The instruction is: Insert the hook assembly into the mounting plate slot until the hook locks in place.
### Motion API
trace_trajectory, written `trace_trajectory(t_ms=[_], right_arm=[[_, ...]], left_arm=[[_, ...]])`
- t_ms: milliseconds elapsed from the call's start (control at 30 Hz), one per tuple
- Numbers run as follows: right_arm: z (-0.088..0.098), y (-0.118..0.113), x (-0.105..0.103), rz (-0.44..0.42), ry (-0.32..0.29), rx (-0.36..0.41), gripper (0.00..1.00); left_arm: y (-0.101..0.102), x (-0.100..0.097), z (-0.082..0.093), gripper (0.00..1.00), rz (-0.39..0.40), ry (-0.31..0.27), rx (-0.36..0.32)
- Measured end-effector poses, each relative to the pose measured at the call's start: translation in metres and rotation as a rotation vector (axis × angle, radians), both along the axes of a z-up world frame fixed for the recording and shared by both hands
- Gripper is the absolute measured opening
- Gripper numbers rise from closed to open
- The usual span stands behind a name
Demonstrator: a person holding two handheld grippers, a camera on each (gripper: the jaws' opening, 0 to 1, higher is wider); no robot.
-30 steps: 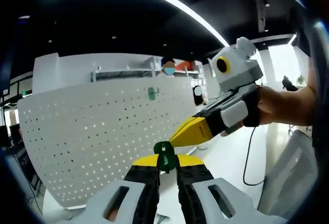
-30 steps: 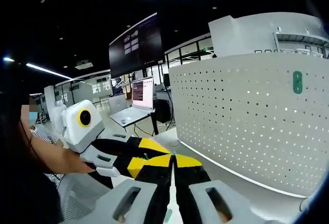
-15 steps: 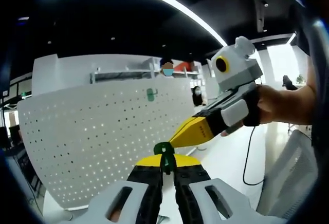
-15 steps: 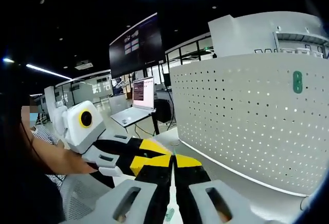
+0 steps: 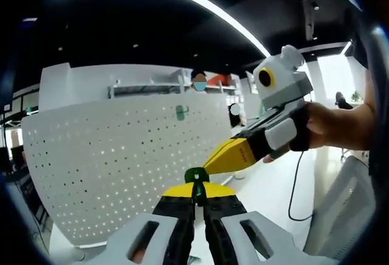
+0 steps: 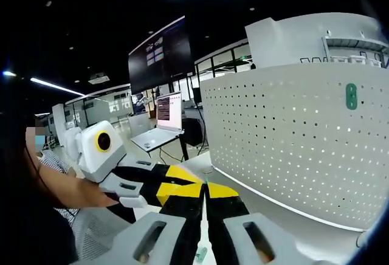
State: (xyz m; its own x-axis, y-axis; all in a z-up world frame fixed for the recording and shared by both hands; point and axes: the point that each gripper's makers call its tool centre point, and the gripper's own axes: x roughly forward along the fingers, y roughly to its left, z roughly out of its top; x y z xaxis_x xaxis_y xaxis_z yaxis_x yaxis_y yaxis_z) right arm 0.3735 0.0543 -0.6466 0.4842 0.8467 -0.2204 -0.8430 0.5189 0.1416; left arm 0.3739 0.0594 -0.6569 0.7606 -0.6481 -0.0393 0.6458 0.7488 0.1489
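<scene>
the green hook assembly (image 5: 196, 178) sits clamped between the jaws of the left tool (image 5: 196, 193), its rounded top poking up just past the yellow tips, held in the air in front of the white perforated mounting plate (image 5: 121, 161) and well apart from it. the right tool (image 6: 204, 193) has its jaws pressed together with nothing between them that i can make out; in the left gripper view it comes in from the right, its yellow tip (image 5: 226, 157) just beside the hook, a hand (image 5: 331, 126) wrapped round its grip.

as for progress, i judge the hook is picked up and ready, but the insertion has not begun: the approach to a slot, the push in and the locking are all left.

count: one hook in the tool, one more green piece (image 6: 351, 96) already mounted high on the plate, one plate, two tools. beyond the plate's left end in the right gripper view, one open laptop (image 6: 163, 119) stands on a far counter (image 6: 196, 160).
</scene>
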Motion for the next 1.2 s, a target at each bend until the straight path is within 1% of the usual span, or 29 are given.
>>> trace_trajectory(t_ms=[367, 800, 1000, 1200], right_arm=[[-0.001, -0.001, 0.002, -0.009, -0.001, -0.001, 0.0], [0.005, -0.006, 0.004, -0.028, -0.02, 0.011, 0.0], [0.007, -0.008, 0.004, -0.033, -0.026, 0.016, 0.0], [0.009, -0.009, 0.004, -0.034, -0.046, 0.021, 0.01]], left_arm=[[-0.001, 0.003, -0.002, 0.03, 0.005, 0.026, -0.013], [-0.006, 0.004, 0.004, 0.03, 0.012, 0.043, -0.023], [-0.008, 0.004, 0.005, 0.03, 0.014, 0.042, -0.021], [-0.009, 0.004, 0.007, 0.03, 0.017, 0.041, -0.02]])
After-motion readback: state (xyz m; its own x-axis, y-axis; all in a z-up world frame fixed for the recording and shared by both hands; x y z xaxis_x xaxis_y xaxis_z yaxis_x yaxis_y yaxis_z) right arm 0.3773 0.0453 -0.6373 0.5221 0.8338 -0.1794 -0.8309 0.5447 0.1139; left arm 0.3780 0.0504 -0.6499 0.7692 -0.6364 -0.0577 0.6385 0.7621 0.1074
